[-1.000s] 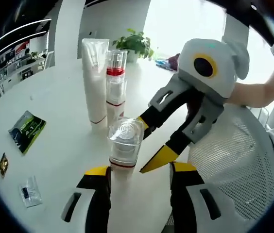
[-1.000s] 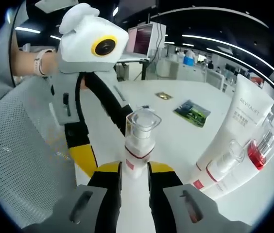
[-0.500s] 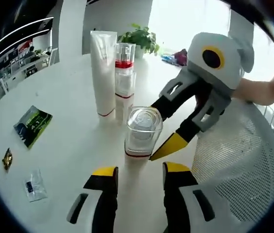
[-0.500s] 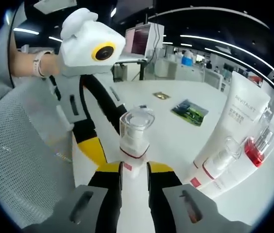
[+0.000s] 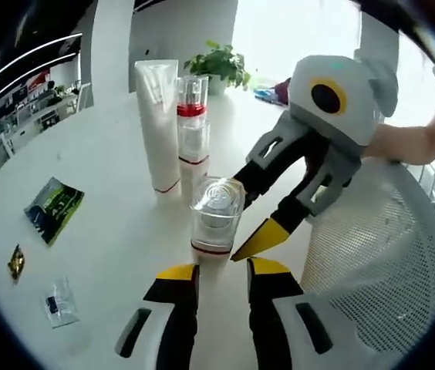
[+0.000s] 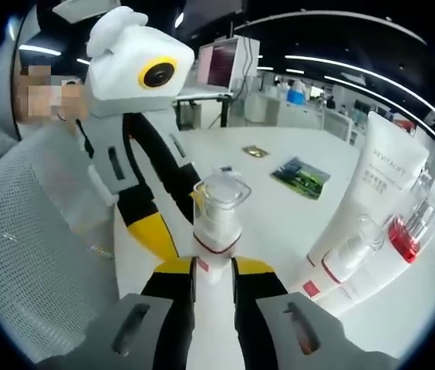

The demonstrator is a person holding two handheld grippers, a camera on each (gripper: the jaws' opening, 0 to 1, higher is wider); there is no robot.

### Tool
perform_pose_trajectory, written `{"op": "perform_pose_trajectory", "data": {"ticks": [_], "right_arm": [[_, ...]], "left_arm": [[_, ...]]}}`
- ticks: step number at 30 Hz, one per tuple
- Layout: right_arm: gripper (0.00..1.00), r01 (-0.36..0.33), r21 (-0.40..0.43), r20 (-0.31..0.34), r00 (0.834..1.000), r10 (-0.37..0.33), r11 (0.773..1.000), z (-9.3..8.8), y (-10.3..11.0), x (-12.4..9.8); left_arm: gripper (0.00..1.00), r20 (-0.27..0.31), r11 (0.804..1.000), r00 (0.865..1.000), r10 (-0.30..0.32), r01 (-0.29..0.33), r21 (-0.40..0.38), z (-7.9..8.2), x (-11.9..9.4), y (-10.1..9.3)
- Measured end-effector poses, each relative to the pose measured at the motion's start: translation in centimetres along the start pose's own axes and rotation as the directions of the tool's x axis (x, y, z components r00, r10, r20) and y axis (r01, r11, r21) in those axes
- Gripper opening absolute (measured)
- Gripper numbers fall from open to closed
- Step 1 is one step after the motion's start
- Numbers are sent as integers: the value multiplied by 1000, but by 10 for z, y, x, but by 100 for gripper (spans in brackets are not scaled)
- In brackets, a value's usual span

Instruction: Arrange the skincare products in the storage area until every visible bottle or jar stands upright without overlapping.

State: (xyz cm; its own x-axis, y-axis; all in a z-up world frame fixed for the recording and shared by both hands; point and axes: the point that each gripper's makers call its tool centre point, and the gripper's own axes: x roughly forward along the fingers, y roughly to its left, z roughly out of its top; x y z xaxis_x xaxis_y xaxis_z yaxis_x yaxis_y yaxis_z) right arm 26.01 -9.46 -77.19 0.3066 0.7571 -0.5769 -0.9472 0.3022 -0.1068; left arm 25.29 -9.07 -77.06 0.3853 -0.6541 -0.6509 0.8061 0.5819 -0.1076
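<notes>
Clear-capped bottle [image 6: 216,223] clamped low by right gripper [image 6: 214,271], kept upright for placing; left gripper [image 5: 221,271] jaws apart (nothing held), flanking base.

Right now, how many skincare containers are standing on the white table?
4. The white tube, the red-collared clear bottle and a smaller clear-capped bottle in front of them stand clustered; the clear-capped white bottle stands between both grippers' jaws. Others may be hidden.

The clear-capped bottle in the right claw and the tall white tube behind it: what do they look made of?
The clear-capped bottle: apparently clear glossy plastic cap, see-through with highlights, over a white body with a red band. The tall white tube: likely soft matte-satin plastic, opaque, with a flat crimped top.
</notes>
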Motion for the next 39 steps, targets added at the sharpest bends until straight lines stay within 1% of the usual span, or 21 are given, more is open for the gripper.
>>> {"op": "perform_pose_trajectory", "data": {"ticks": [4, 7, 16, 22, 24, 30, 32, 39], "right_arm": [[17, 14, 13, -2, 1000, -14, 1000, -2, -4, -1], [17, 26, 16, -7, 1000, -26, 1000, -3, -6, -3], [16, 48, 64, -24, 999, -47, 997, -10, -17, -8], [15, 53, 73, -64, 997, -48, 996, -19, -21, -11], [15, 64, 69, -76, 995, -59, 996, -22, -24, -13], [15, 85, 73, -108, 991, -77, 994, -29, -29, -20], [15, 96, 72, -119, 989, -87, 993, -31, -32, -22], [15, 116, 86, -145, 984, -102, 990, -39, -38, -30]], "left_arm": [[16, -9, 1000, 1000, -1, 1, 29, 2, 3, 0], [15, -11, 999, 1000, -2, 3, 50, 4, 5, 1], [13, -7, 995, 1000, -4, 5, 95, 13, 16, 4], [13, -10, 992, 1000, -20, 22, 126, 18, 23, 4], [13, -13, 990, 999, -29, 31, 136, 21, 26, 1], [13, -12, 987, 999, -37, 39, 156, 26, 33, 0], [13, -2, 985, 999, -48, 48, 166, 29, 35, -3], [12, 7, 985, 998, -67, 65, 162, 36, 44, -7]]}}
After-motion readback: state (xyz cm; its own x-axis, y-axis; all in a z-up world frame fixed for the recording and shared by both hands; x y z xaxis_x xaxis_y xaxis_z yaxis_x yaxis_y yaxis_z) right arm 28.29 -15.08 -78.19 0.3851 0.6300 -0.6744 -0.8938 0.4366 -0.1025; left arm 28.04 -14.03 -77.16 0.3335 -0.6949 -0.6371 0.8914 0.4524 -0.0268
